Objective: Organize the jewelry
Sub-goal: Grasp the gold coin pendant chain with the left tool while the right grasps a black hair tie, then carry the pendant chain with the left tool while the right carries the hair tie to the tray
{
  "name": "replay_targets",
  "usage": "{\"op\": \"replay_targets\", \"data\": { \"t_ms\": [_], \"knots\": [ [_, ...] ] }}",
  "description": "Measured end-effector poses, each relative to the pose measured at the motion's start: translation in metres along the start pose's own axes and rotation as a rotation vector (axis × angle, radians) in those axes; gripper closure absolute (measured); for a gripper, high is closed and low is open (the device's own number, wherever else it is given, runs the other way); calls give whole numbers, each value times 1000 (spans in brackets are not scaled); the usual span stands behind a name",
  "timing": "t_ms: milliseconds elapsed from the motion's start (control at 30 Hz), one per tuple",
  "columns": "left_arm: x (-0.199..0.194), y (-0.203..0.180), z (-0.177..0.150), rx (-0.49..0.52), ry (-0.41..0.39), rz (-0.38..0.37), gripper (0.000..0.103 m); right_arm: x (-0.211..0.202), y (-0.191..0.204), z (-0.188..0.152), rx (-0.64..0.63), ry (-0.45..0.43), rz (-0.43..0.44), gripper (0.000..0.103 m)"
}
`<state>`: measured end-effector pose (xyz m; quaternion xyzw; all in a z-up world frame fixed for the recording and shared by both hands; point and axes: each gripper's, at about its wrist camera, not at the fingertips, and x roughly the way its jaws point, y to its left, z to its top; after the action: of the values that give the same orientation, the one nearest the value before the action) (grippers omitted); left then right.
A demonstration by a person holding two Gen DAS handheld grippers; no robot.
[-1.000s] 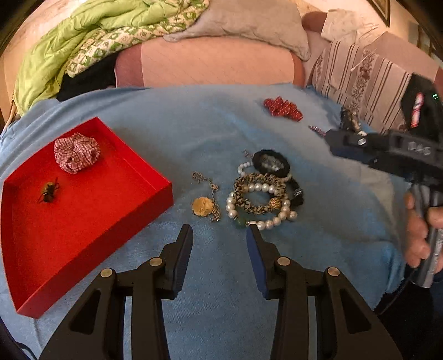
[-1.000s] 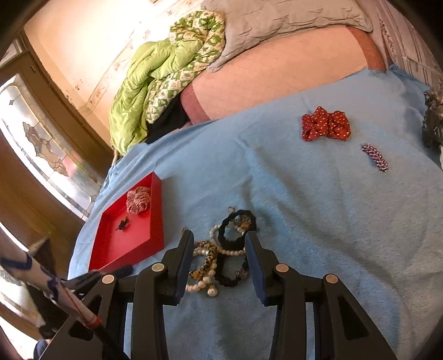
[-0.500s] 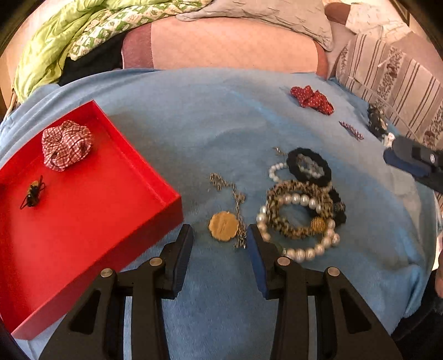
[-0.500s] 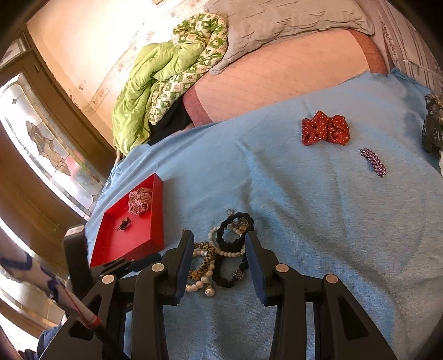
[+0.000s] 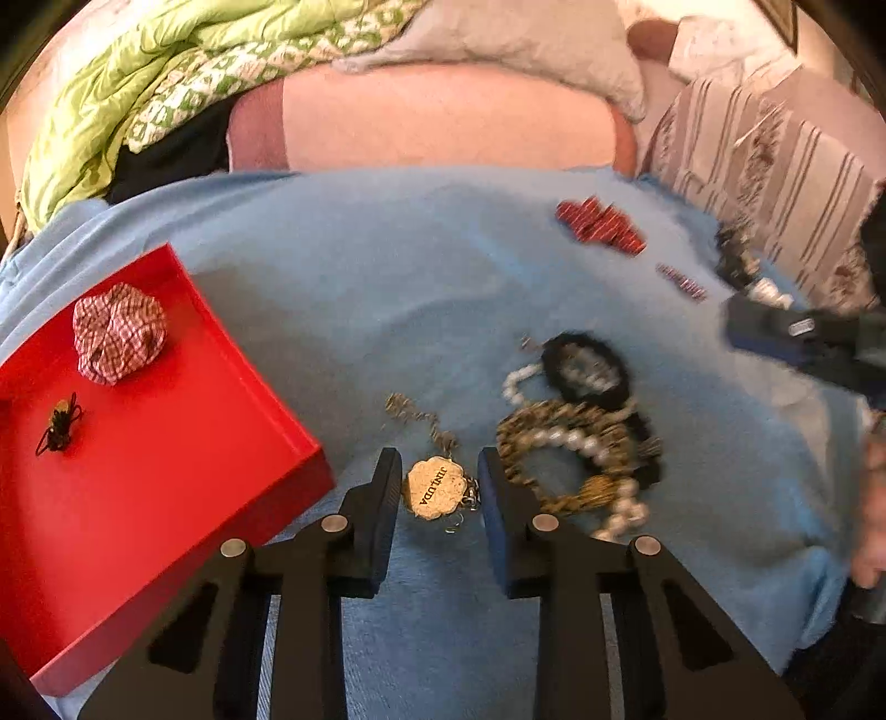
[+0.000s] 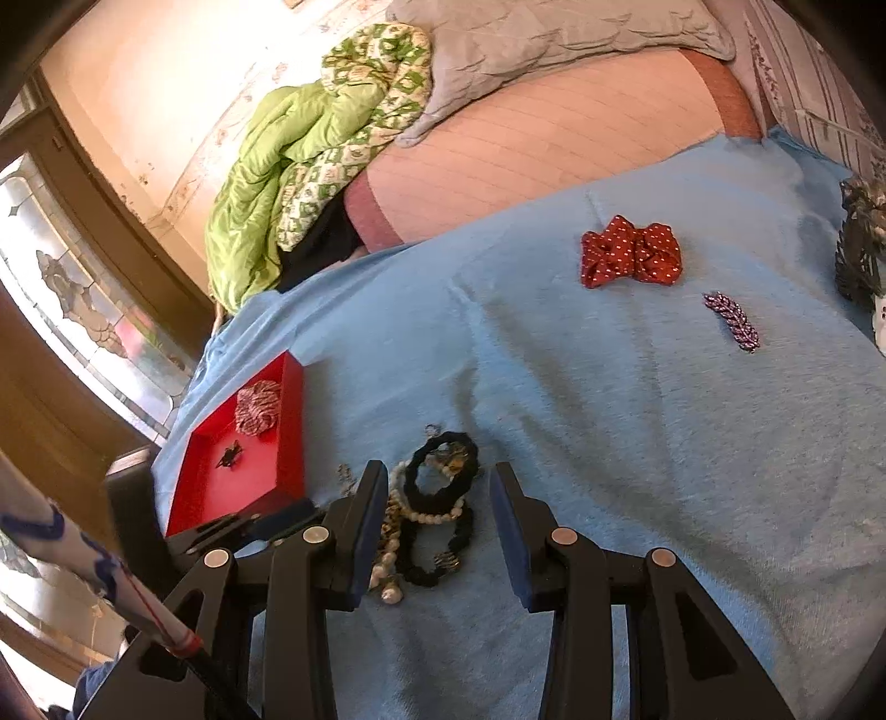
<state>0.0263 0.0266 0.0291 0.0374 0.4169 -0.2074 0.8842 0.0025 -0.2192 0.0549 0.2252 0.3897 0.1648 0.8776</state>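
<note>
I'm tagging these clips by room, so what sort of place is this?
Probably a bedroom: the work surface is a bed under a blue blanket, with a grey pillow and a bunched green quilt at its head.

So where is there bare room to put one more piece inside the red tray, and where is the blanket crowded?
The red tray is bare along its near half, below the checked scrunchie and the small black clip. The blue blanket is bare between the bracelet pile and the red bow. The crowded spot is around the pile and gold pendant.
</note>
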Motion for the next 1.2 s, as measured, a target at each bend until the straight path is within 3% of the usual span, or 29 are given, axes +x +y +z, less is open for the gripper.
{"op": "replay_targets", "data": {
  "t_ms": [133,300,500,633,900,1200],
  "knots": [
    [-23,3,7,-16,-84,-36,76,21,-6,7,25,50,9,61],
    [-36,6,12,-25,-132,-48,76,49,-8,11,52,95,7,62],
    [-37,6,14,-17,-133,-44,76,74,-9,7,59,170,7,88],
    [-41,8,16,-17,-153,-38,76,60,-2,10,13,118,-11,96],
    [-56,5,20,-1,-227,-29,76,10,29,18,-113,-64,60,96],
    [-62,0,21,17,-255,-19,76,6,43,14,-152,-85,54,96]
  ]
}}
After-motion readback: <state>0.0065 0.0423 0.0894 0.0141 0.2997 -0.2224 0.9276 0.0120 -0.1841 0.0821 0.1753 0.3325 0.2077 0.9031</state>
